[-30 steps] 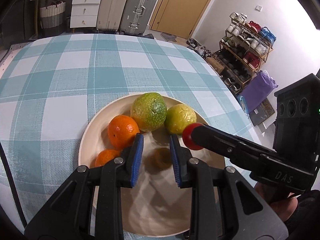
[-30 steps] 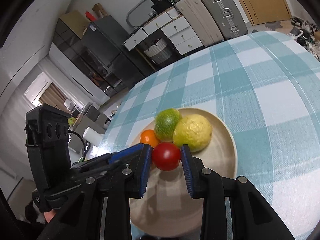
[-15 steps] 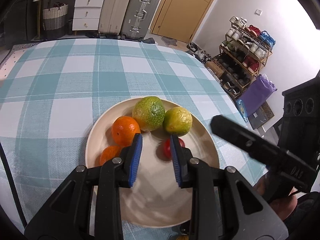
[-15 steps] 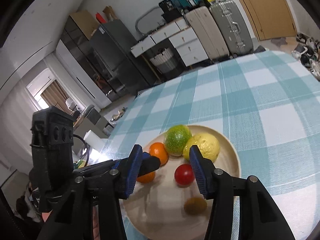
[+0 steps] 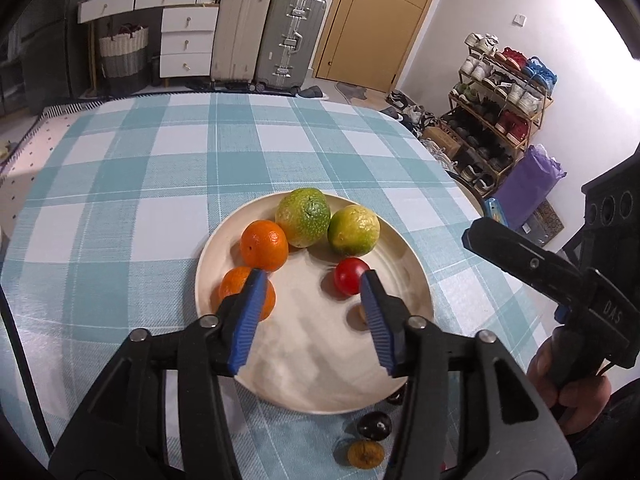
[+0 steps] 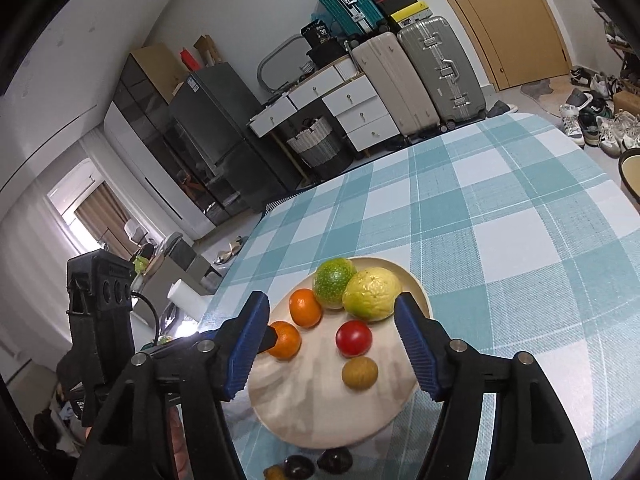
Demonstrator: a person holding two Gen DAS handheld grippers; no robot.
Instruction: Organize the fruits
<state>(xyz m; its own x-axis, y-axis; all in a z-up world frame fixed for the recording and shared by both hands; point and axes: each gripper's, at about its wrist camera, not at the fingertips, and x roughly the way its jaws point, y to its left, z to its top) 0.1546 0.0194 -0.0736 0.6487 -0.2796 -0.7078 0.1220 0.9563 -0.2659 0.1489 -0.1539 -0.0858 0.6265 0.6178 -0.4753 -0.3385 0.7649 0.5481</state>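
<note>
On my checked counter [image 5: 160, 184] the plate [image 5: 408, 248] holds the fruits: oranges, green citrus, red tomato [image 5: 350, 276]. My left gripper [image 5: 312, 316] and right gripper [image 6: 332, 344] hover above, jaws opening, gripping nothing.

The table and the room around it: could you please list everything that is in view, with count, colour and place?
plate: 1, cream, on the table
oranges: 2, orange, left side of the plate
green fruit: 1, mottled green, far side of the plate
yellow fruit: 1, yellow-green, beside the green fruit
tomato: 1, red, mid-plate
brown fruit: 1, tan, near the tomato
small fruits: at least 3, dark and brownish, on the cloth by the plate's near rim
tablecloth: 1, teal-white check
suitcases: 3, beige, grey, teal, far wall
shoe rack: 1, right wall
left gripper: black, blue pads, opening, nothing between
right gripper: same, opening, over the plate
</note>
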